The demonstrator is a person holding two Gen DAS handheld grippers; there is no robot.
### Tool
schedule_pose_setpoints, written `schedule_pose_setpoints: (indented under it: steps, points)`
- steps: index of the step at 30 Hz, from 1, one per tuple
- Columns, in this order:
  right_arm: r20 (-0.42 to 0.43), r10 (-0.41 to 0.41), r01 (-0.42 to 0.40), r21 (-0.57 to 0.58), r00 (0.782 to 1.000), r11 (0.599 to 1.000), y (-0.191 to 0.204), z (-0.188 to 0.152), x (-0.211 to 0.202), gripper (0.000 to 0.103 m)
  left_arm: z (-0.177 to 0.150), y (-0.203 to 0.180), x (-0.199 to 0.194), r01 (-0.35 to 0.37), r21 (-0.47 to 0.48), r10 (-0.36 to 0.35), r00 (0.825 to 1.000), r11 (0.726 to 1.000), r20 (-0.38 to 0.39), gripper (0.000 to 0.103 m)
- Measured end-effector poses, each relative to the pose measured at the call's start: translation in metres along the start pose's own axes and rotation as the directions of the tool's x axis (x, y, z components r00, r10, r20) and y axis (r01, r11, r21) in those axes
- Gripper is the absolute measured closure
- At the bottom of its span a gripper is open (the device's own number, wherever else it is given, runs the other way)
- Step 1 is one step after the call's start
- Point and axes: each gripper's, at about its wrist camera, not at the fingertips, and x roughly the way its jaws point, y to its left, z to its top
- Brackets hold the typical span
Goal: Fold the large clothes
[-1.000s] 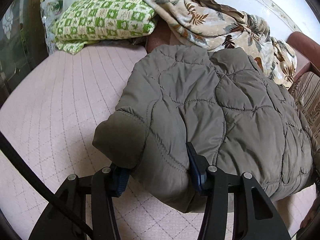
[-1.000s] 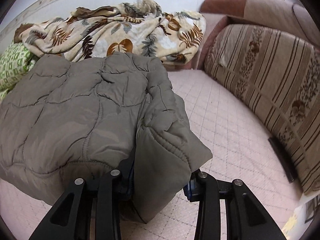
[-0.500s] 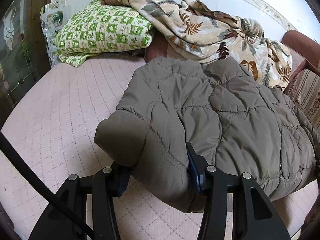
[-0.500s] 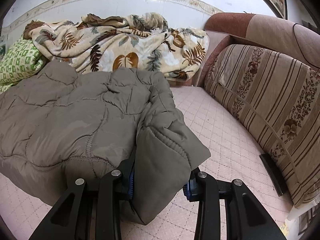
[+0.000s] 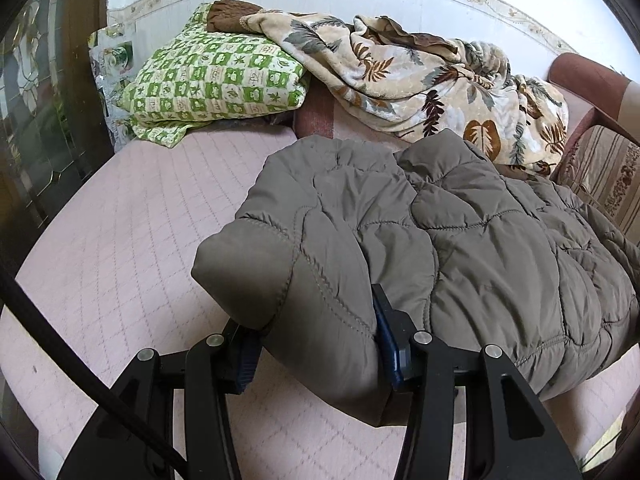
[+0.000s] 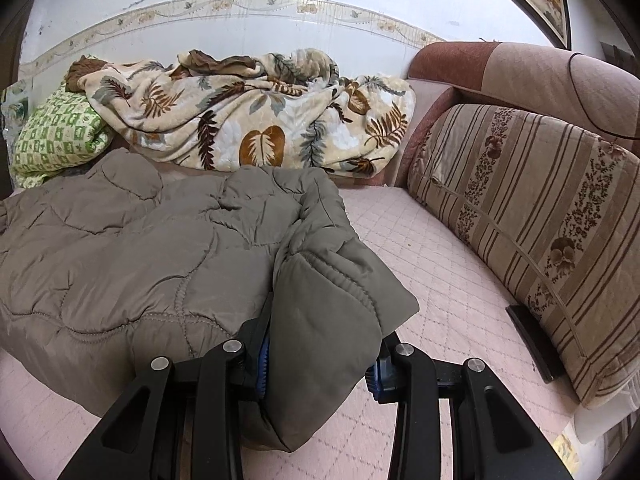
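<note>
An olive-grey quilted jacket (image 5: 460, 240) lies folded on the pink quilted sofa seat (image 5: 132, 232). My left gripper (image 5: 316, 344) is shut on the jacket's near left corner, a thick fold bulging between its blue pads. In the right wrist view the same jacket (image 6: 132, 264) fills the left half, and my right gripper (image 6: 320, 364) is shut on its near right corner, where a cuffed sleeve end sticks out. Both held corners hang a little above the seat (image 6: 432, 280). The fingertips are buried in the fabric.
A leaf-print blanket (image 5: 420, 76) and a green checked pillow (image 5: 216, 80) are heaped at the back against the wall. A striped back cushion (image 6: 532, 216) and brown armrest (image 6: 492, 68) bound the seat on the right. A dark cabinet (image 5: 36, 120) stands at the left.
Both grippers have drawn back and risen with the jacket's near edge, so more of the wall, blanket and pillow shows. The grips are unchanged.
</note>
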Motion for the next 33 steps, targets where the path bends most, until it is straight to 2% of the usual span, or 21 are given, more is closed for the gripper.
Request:
schedule_pose_setpoints:
  steps: [15,20,24,29,33]
  points:
    - [-0.006,0.017,-0.017,0.017,1.000,1.000,-0.006,-0.051,-0.047,0.064,-0.071,0.010,-0.051,-0.010,0.007,0.010,1.000,1.000,0.005,0.054]
    - [-0.072,0.025,-0.023,0.025,0.997,0.999,-0.009,-0.074,-0.039,0.064,-0.093,0.008,-0.041,-0.030,0.018,0.030,0.999,0.999,-0.022,0.054]
    - [-0.134,0.066,-0.054,0.085,0.989,0.995,-0.019,-0.086,-0.025,0.064,-0.099,0.010,-0.035,-0.028,-0.011,0.027,0.999,1.000,-0.019,0.054]
    - [-0.165,0.099,-0.075,0.146,0.981,0.986,-0.025,-0.090,-0.018,0.062,-0.105,0.011,-0.033,-0.034,-0.045,0.034,0.999,0.998,-0.001,0.051]
    - [-0.175,0.120,-0.088,0.181,0.977,0.980,-0.030,-0.092,-0.017,0.058,-0.106,0.018,-0.033,-0.009,-0.083,0.008,1.000,0.997,-0.009,0.049]
